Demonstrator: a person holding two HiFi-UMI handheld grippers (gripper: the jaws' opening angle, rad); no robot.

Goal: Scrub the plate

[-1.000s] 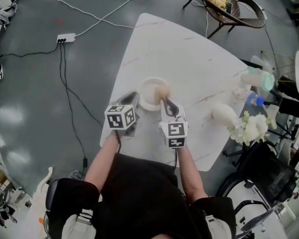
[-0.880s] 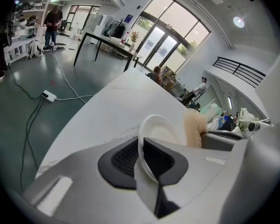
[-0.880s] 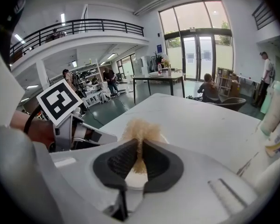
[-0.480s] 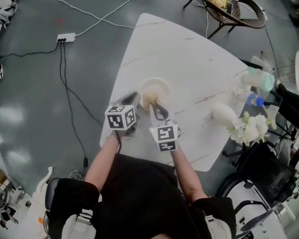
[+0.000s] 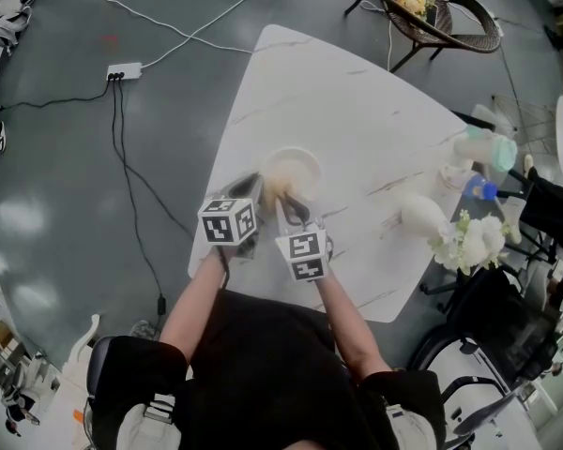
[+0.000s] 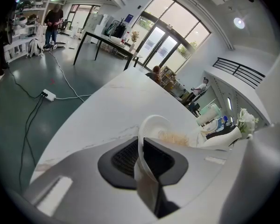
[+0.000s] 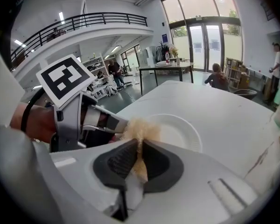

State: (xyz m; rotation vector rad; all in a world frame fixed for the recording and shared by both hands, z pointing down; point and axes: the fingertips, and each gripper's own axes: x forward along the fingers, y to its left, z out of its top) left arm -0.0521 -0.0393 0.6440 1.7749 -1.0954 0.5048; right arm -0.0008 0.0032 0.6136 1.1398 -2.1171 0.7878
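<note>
Far left: a power strip point(image 5: 124, 71) with its cables lies on the grey floor, well apart from the white table point(image 5: 357, 111).

Left gripper point(image 5: 251, 187): the jaws are clamped on the near-left rim of the plate point(image 5: 296, 169). In the left gripper view the thin white rim passes edge-on between the two dark pads, and the rest of the plate extends beyond the jaw tips. The plate sits on the table, near its front edge.

Right gripper point(image 5: 286, 206): it is positioned just beside the left gripper, with its jaws closed on a tan fibrous scrubber point(image 5: 278, 191). The scrubber's tuft projects past the jaw tips and lies over the plate's near-left portion, close to the left gripper's jaw tips. The rest of the plate's face lies beyond and to the right of the scrubber.

Far right: a pale bottle point(image 5: 488, 148) and white flowers point(image 5: 469, 242) stand at the table's right edge, well apart from the plate.
</note>
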